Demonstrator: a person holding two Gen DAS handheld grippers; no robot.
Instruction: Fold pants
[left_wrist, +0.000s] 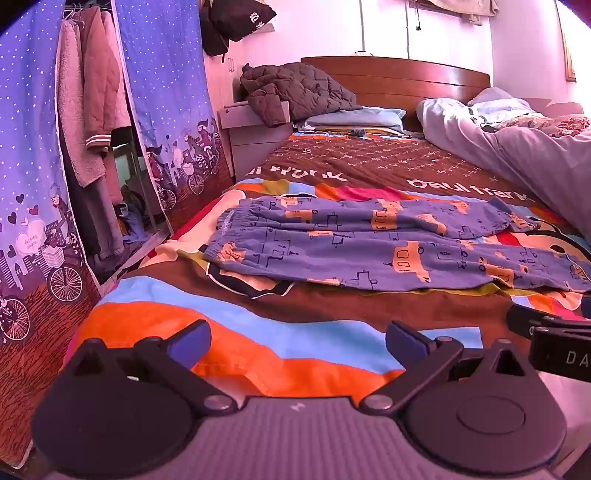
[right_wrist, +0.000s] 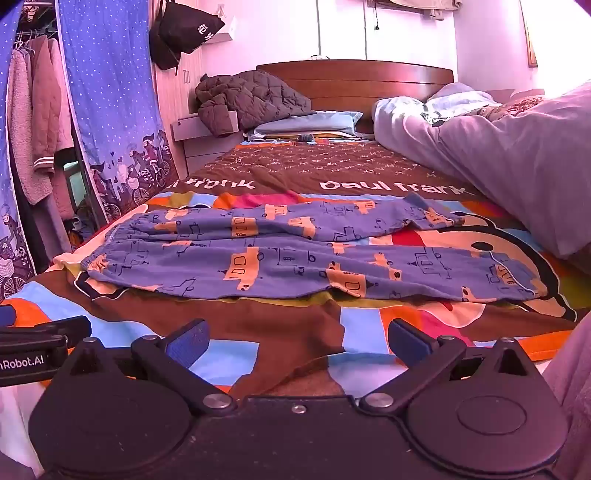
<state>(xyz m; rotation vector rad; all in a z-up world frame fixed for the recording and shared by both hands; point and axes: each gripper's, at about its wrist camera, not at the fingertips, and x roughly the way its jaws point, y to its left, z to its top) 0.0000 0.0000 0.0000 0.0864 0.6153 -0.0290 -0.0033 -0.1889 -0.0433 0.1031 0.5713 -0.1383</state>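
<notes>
Left wrist view first: the left gripper (left_wrist: 297, 341) is hanging over the near end of the bed with its jaws spread wide and nothing sitting between the blue pads (left_wrist: 192, 339), just the colourful bedspread (left_wrist: 258, 328) showing through the gap. The blue pyjama pants (left_wrist: 369, 243) with the orange car print are lying flat across the bedspread a bit further up, waistband pointing left toward the wardrobe curtain (left_wrist: 173, 92), both legs running off to the right. They're well clear of the fingers. Part of the right gripper (left_wrist: 554, 332) is poking in at the right edge. A brown quilted jacket (left_wrist: 299, 88) is slumping over the nightstand by the wooden headboard (left_wrist: 424, 77).

Right wrist view: the right gripper (right_wrist: 297, 339) is also gaping open over the bedspread (right_wrist: 295, 325), not touching anything. The pants (right_wrist: 295, 254) are stretching across the frame ahead of it, cuffs ending on the right near a rumpled pale duvet (right_wrist: 517, 155). The left gripper (right_wrist: 40, 343) is peeking in at the left edge.
</notes>
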